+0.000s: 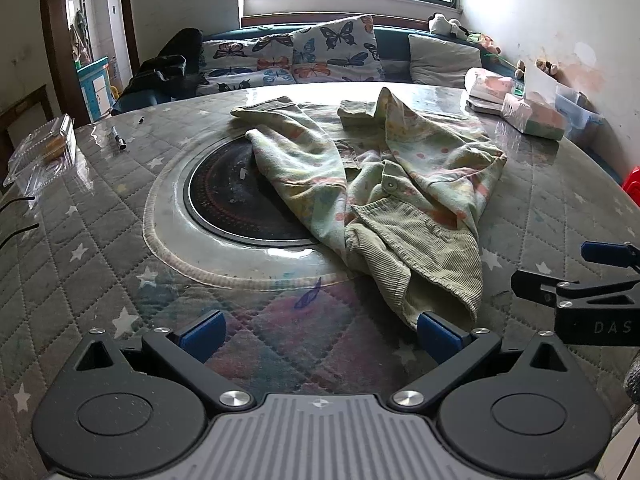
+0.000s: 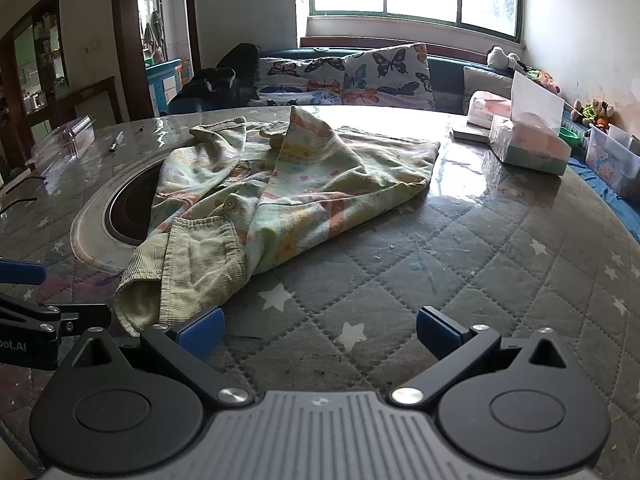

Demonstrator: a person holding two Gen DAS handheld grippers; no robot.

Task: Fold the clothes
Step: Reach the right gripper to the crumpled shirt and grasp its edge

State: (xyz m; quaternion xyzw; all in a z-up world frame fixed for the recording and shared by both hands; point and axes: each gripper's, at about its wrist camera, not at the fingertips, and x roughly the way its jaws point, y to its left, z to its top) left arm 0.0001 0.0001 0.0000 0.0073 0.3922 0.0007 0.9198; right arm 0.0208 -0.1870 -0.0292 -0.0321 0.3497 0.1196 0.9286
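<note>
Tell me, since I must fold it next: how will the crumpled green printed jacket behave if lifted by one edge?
Probably floppy: the crumpled green printed jacket lies in soft folds. Likely it drags and unfolds rather than lifting whole. The glossy table cover may let it slide.

Both grippers (image 1: 320,336): black arms, blue pads, grey ribbed base, silver screws.

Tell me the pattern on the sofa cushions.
Colourful butterflies on white; the cushions show best in the right wrist view.
</note>
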